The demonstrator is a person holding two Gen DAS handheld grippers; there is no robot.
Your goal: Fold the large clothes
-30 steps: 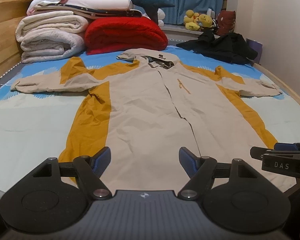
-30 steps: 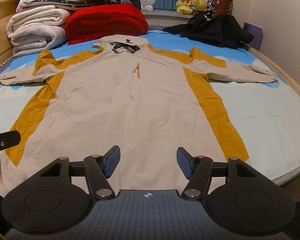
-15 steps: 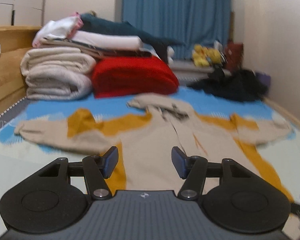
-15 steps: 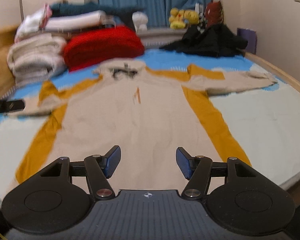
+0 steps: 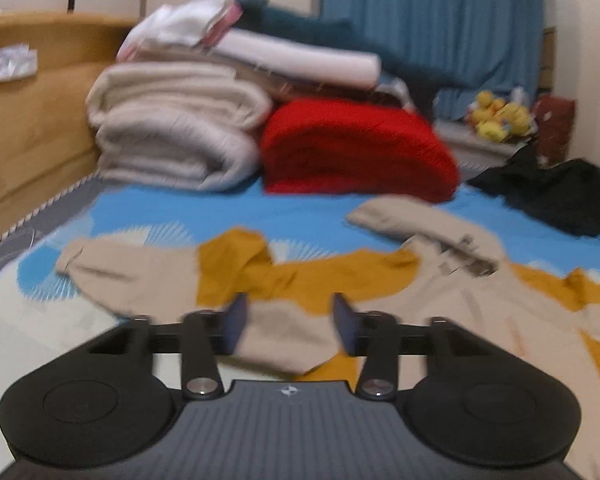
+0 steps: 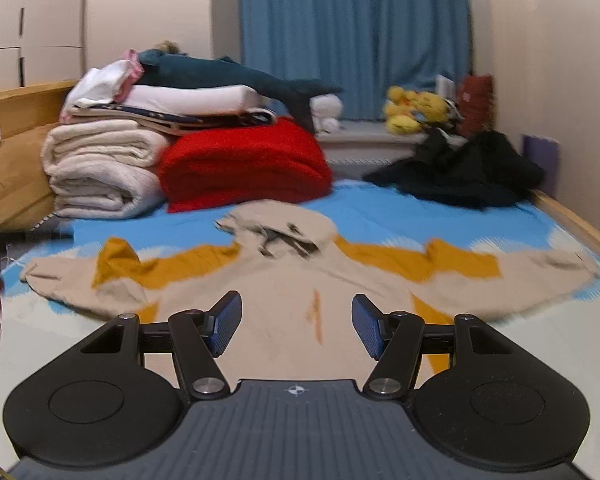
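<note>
A beige and mustard hooded jacket point(image 5: 432, 292) lies front up and spread flat on the bed, sleeves out to both sides. In the left wrist view my left gripper point(image 5: 290, 318) hovers over the jacket beside its left sleeve point(image 5: 140, 272). Its jaws are closing, a gap still shows between the blue pads, and no cloth is caught in them. In the right wrist view my right gripper point(image 6: 296, 322) stands open above the jacket point(image 6: 284, 280) at the chest, below the hood point(image 6: 284, 220), with nothing between its fingers.
Folded white blankets point(image 5: 172, 132) and a red blanket point(image 5: 356, 148) are stacked at the head of the bed against a wooden headboard point(image 5: 28, 120). A heap of black clothes point(image 6: 460, 172) lies at the far right. The bed's wooden edge point(image 6: 572, 220) runs along the right.
Both grippers have moved from the jacket's hem up toward its chest and shoulders. The left one swung toward the left sleeve and its jaws narrowed. The right jaws kept their width.
</note>
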